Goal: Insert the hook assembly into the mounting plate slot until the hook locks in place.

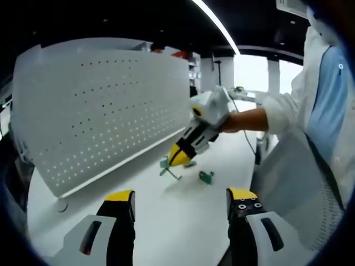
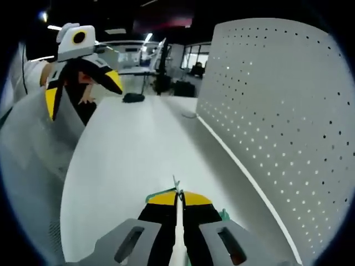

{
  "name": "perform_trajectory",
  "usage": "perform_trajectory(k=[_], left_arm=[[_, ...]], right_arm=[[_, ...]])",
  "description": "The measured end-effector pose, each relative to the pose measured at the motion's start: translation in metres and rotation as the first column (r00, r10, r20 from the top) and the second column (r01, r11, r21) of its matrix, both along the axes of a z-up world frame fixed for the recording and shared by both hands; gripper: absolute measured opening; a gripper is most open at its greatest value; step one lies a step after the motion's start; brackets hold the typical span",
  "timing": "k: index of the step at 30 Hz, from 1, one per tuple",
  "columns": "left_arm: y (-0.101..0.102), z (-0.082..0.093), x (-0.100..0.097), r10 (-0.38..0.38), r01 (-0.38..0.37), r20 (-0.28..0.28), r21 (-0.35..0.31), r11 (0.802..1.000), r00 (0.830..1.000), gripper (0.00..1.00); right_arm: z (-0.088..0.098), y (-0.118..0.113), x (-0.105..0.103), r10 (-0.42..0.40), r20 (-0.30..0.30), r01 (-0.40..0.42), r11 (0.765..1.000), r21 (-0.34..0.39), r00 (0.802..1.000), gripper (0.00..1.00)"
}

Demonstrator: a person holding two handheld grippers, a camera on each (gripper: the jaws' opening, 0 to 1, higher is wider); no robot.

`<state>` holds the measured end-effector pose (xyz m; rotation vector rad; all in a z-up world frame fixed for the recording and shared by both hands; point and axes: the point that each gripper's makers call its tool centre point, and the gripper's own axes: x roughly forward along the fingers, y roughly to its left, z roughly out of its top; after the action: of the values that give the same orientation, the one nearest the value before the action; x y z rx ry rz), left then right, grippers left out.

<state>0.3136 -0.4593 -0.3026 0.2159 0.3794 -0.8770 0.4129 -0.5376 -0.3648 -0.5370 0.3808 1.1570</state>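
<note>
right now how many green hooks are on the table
2. One green hook is pinched in the right claw in front of the pegboard; a second hook lies loose on the table beside it. More may be hidden under the claw.

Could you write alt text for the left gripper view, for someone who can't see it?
The right gripper, held in a person's hand, pinches a green hook on a white table before a white pegboard; another green hook lies nearby. The left gripper is open.

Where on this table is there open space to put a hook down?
The table is bare between the left gripper and the green hooks. It is crowded where the right gripper meets the hooks, near the pegboard.
</note>
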Motion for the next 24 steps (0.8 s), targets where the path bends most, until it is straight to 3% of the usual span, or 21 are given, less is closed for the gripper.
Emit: perform_trajectory(k=[7, 10, 19, 24], left_arm=[[-0.003, 0.003, -0.001, -0.007, 0.007, 0.013, -0.004, 1.000, 1.000, 0.68], [-0.004, 0.007, -0.001, -0.006, 0.006, 0.031, -0.007, 1.000, 0.999, 0.68], [-0.019, 0.017, -0.006, -0.035, 0.035, 0.083, 0.000, 0.999, 0.996, 0.66], [-0.027, 0.025, -0.006, -0.042, 0.043, 0.114, -0.006, 0.999, 0.993, 0.65]], right_arm=[[0.016, -0.002, -0.002, -0.022, 0.010, 0.022, 1.000, 0.014, 1.000, 0.00], [0.019, -0.003, -0.004, -0.057, -0.040, 0.058, 0.998, 0.013, 0.998, 0.00], [0.038, -0.002, -0.013, -0.085, -0.054, 0.087, 0.996, 0.029, 0.995, 0.00], [0.050, -0.006, -0.015, -0.131, -0.101, 0.135, 0.990, 0.031, 0.986, 0.00]])
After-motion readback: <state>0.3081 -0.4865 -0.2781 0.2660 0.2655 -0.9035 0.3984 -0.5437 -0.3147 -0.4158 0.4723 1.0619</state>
